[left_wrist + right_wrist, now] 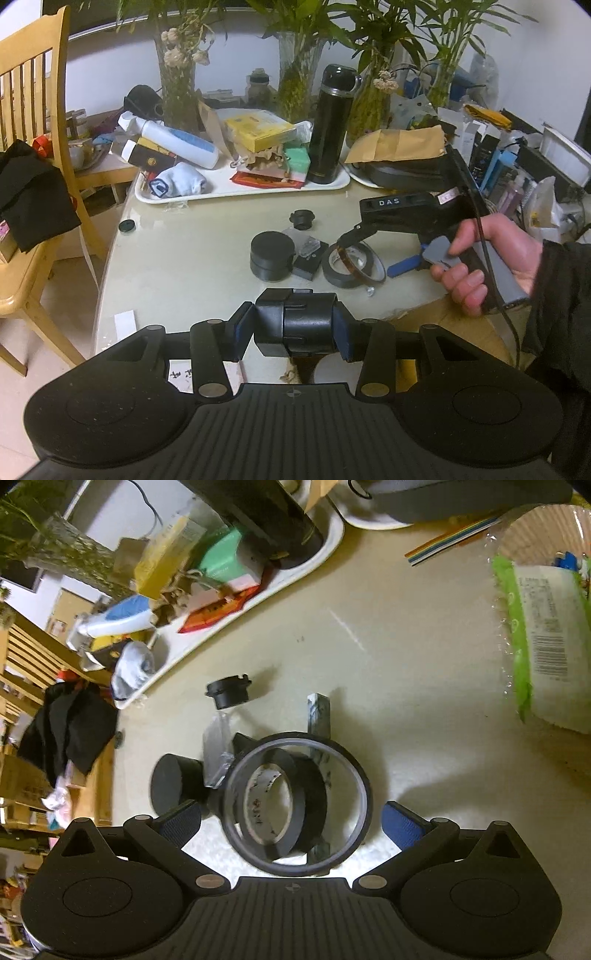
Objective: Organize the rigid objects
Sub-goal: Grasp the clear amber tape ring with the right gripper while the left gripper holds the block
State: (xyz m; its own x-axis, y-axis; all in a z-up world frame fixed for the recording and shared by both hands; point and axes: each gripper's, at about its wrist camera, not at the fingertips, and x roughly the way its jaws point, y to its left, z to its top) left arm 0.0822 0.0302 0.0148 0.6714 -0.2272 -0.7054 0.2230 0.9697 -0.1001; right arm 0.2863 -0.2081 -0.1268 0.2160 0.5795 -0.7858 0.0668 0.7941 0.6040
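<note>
Left gripper (pixel 293 326) clamping a black blocky part (pixel 295 325) between its blue-padded fingers (pixel 341 338), partly closed, pads pressing on both sides, holding it up above the near edge of the desk (pixel 192 258).

Right gripper (pixel 291 821) hovering over the tape rolls, fingers (pixel 400 823) standing wide apart, gripping nothing, pads clear of the rolls on either side. Seen from the left wrist, a hand (pixel 491 258) wrapping the grey handle, gripper nose pointing down at the rolls.

Lying mid-desk: a thin wide tape ring (pixel 364 775) leaning over a thicker black tape roll (pixel 295 805), the two overlapping. Just beside them, a black round puck (pixel 272 256), a clear plastic case (pixel 304 243) resting on a dark flat block (pixel 308 266), a small black threaded cap (pixel 302 218) a little farther back. A blue-handled tool (pixel 402 266) lying next to the rolls on the hand's side.

Sitting at the back of the desk: a white tray (pixel 221 190) crowded with a black flask (pixel 330 125), a yellow box (pixel 258 129), a white bottle (pixel 177 142) and a rolled sock (pixel 179 181). Standing to the far side, a wooden chair (pixel 33 110).
</note>
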